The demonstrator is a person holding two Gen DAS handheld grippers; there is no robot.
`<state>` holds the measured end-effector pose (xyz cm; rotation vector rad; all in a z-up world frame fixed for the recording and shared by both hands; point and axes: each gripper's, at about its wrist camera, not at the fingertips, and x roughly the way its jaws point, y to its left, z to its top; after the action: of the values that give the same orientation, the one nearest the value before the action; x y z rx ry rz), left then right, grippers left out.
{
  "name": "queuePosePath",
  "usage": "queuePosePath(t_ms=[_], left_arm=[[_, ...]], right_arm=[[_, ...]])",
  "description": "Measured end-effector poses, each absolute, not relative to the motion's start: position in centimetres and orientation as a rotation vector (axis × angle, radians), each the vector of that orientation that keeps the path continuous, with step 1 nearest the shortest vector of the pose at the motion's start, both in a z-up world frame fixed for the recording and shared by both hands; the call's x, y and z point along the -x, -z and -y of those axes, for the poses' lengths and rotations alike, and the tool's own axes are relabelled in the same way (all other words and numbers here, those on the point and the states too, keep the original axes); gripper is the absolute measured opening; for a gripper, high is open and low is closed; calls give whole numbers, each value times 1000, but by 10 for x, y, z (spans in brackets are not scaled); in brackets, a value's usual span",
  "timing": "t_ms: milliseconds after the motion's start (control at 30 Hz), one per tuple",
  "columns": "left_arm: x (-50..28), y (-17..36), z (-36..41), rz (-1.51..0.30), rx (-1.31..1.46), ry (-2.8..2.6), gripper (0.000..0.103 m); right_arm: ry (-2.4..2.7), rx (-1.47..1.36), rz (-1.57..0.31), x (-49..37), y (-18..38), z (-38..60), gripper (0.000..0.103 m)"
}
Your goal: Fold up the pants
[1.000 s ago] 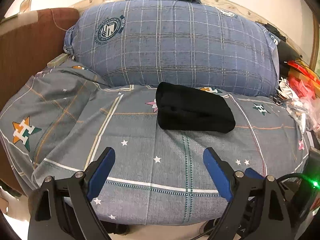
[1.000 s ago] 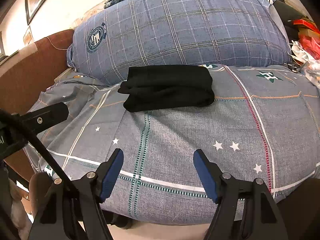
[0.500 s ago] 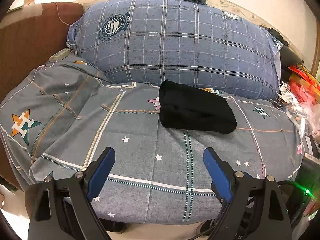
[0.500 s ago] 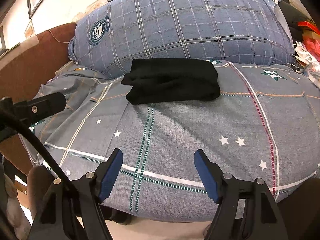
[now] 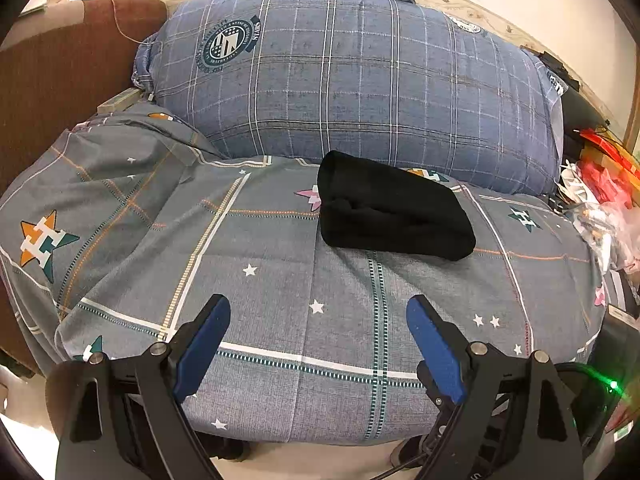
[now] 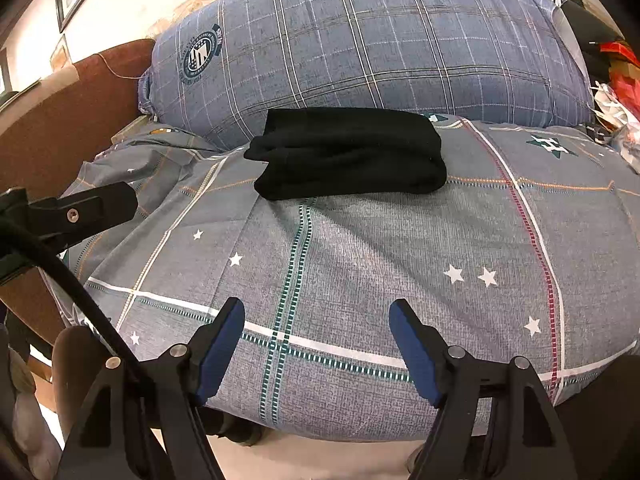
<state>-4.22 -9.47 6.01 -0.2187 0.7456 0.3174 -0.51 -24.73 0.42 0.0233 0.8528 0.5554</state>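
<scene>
The black pants point(image 5: 390, 210) lie folded into a compact bundle on the grey star-patterned bed cover point(image 5: 280, 292), just in front of the big blue plaid pillow. They also show in the right wrist view point(image 6: 352, 152). My left gripper point(image 5: 318, 308) is open and empty, hovering over the near edge of the bed, well short of the pants. My right gripper point(image 6: 316, 312) is open and empty too, over the near edge. The left gripper's body point(image 6: 76, 212) shows at the left of the right wrist view.
A large blue plaid pillow point(image 5: 352, 80) fills the back of the bed. A brown headboard point(image 5: 60, 80) stands at the left. Red and white clutter point(image 5: 600, 192) lies at the right edge. The floor point(image 6: 320, 456) shows below the bed edge.
Both grippers have drawn slightly nearer and higher over the bed; the pants sit a little lower in view. The pants have not moved and both grippers stay open.
</scene>
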Motion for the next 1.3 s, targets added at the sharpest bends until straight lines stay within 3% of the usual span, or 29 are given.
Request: queuePosePath(t_ms=[1300], left_arm=[[40, -55, 95, -772, 200, -302, 89]], right_arm=[[-554, -21, -902, 7, 6, 241, 83]])
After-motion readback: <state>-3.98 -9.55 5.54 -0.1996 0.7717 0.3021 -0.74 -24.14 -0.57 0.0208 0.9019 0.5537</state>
